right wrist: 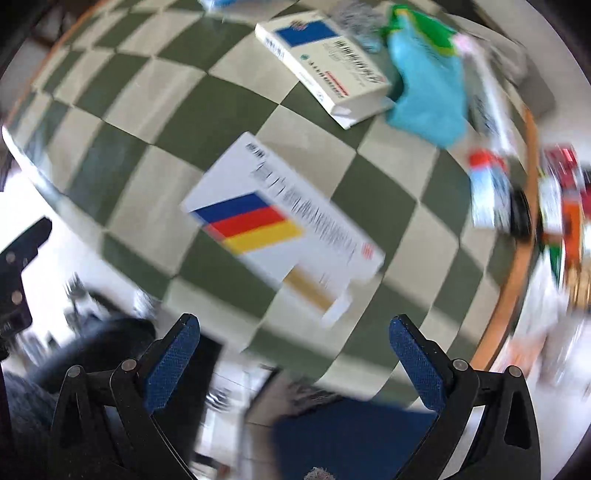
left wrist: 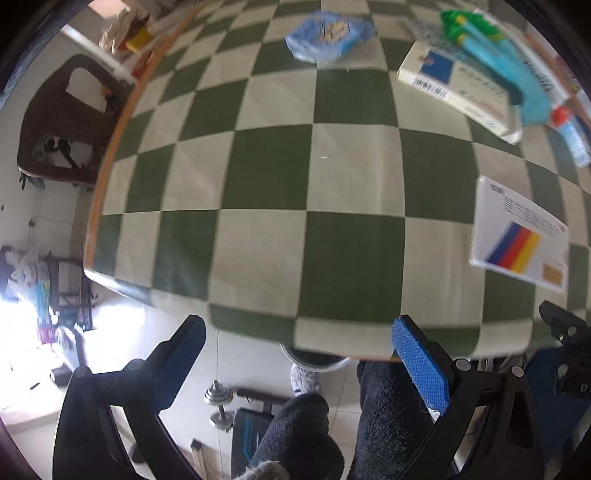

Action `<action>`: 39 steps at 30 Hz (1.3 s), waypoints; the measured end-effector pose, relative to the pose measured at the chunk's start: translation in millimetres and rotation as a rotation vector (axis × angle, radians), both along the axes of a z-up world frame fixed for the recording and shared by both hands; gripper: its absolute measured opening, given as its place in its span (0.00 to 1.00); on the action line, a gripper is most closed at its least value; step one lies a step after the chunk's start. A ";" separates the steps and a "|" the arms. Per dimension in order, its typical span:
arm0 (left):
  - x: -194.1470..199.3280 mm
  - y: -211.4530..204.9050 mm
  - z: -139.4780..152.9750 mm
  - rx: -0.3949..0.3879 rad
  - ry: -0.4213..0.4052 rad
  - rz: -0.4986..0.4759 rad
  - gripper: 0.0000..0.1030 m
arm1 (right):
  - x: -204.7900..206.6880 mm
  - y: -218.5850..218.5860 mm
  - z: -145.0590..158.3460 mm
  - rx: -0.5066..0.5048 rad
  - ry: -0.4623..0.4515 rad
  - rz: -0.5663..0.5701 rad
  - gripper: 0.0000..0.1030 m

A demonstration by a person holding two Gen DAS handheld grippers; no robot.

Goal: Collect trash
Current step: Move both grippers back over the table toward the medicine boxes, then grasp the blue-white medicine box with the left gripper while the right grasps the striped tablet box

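Both grippers hang over the near edge of a round table covered in a green-and-cream checked cloth (left wrist: 273, 166), and both are spread wide with nothing between the fingers. The left gripper (left wrist: 299, 343) points across an open stretch of cloth; below it a person's dark fleecy trouser legs (left wrist: 388, 406) show against the floor. The right gripper (right wrist: 295, 339) is aimed at a flat white cardboard box with blue, red and yellow stripes (right wrist: 284, 229), which lies on the cloth just ahead of its blue-padded fingers (right wrist: 417, 365) without touching them (the right view is heavily blurred, so fine print is unreadable). The same striped box appears at the right side of the left view (left wrist: 517, 236). Farther back lies a white carton with a dark blue square on its face (right wrist: 321, 55), touching a crumpled light-blue plastic wrapper with green at its top (right wrist: 428, 85). Near the table's right rim is a small white-and-blue packet with a red end (right wrist: 487, 184). At the far side, well apart from these, rests a pale blue soft pack (left wrist: 328, 35).
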State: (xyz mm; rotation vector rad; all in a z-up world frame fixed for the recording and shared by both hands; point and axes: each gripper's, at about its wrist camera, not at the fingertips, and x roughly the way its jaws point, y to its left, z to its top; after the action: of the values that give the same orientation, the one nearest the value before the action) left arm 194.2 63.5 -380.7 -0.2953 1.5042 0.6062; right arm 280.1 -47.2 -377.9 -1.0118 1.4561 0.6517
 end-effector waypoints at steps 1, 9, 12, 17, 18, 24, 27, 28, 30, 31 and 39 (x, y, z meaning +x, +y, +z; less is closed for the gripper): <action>5.0 0.7 -6.2 -0.012 0.014 0.013 1.00 | 5.8 4.3 -7.6 -0.015 0.020 0.037 1.00; 12.5 7.7 -33.7 -0.062 0.089 0.111 1.00 | 23.5 24.2 -62.7 -0.096 0.166 0.270 0.98; 15.5 13.3 -33.5 -0.067 0.095 0.134 1.00 | 31.4 25.3 -62.2 -0.053 0.210 0.232 0.93; 39.1 25.2 -23.0 -0.063 0.073 0.153 1.00 | 50.7 17.7 -55.8 0.018 0.177 0.077 0.89; 44.6 27.4 -20.3 -0.070 0.063 0.161 1.00 | 58.8 13.2 -54.6 0.032 0.170 0.014 0.88; 113.2 41.2 -5.1 -0.171 -0.023 0.234 1.00 | 134.1 -51.1 -30.2 0.194 0.104 -0.559 0.83; 146.5 50.0 -9.9 -0.261 -0.042 0.325 1.00 | 156.7 -84.5 -26.8 0.246 0.094 -0.765 0.83; 155.3 54.1 -14.1 -0.298 -0.046 0.371 1.00 | 162.6 -93.3 -26.3 0.244 0.067 -0.808 0.83; 167.7 61.6 -23.9 -0.353 -0.041 0.466 1.00 | 171.5 -106.5 -28.8 0.237 0.048 -0.876 0.83; 172.0 65.3 -30.1 -0.381 -0.036 0.520 1.00 | 177.1 -114.0 -31.9 0.231 0.049 -0.920 0.83; 180.9 80.3 -56.7 -0.491 -0.043 0.831 1.00 | 191.7 -141.7 -48.3 0.206 0.037 -1.032 0.84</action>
State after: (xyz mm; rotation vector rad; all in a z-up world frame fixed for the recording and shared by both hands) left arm 375.1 143.9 -437.3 -1.3438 1.4424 0.8540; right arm 471.8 -188.9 -426.2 -0.0112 1.6559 0.0491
